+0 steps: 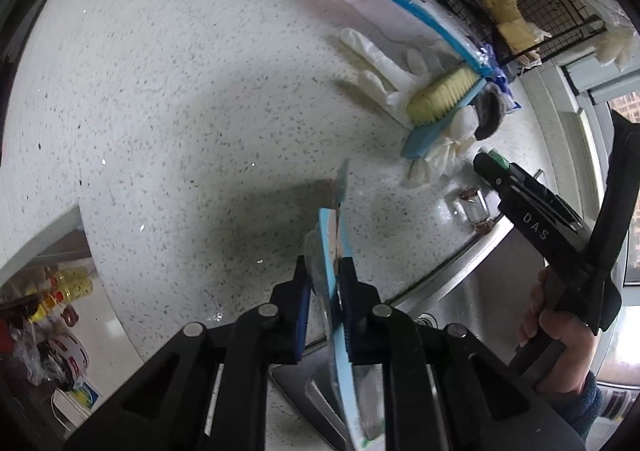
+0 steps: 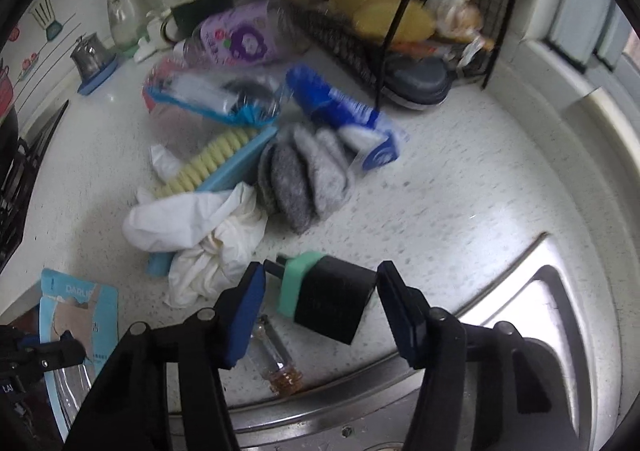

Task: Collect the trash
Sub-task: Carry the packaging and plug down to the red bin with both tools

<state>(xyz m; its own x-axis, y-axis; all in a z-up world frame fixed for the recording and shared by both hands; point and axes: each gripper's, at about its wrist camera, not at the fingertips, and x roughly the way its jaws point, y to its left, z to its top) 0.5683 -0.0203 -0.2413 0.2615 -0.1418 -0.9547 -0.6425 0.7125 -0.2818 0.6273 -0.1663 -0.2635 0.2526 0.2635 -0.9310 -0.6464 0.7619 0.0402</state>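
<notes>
held item: flat light-blue toothbrush blister pack with clear plastic front, card printed "DARLI…", empty-looking, torn at the top edge
left gripper: jaws clamped together on the blister pack, pads pinching its thin edge; pack stands edge-on in left wrist view, clear of the white speckled countertop
same pack, right wrist view: at 8 o'clock, face-on, held by the left gripper's fingers
handling, pack: judged very light, thin card plus springy film; flexes and can slide between pads. Grip low on the card, not on the bubble
right gripper: jaws apart, nothing pressed between the pads; black block with mint-green band sits in the gap, looks like part of the rig – cannot tell for sure
next candidate: small clear glass vial with amber residue, lying on the counter just beside the steel sink rim, at 6 o'clock under the right fingers
handling, vial: judged hard, smooth, fragile, rolls; take across the body mid-length, gentle squeeze
clutter at 12 o'clock: crumpled white latex glove, blue scrub brush with yellow bristles, grey scouring pads
risk: vial skids toward the sink if nudged
</notes>
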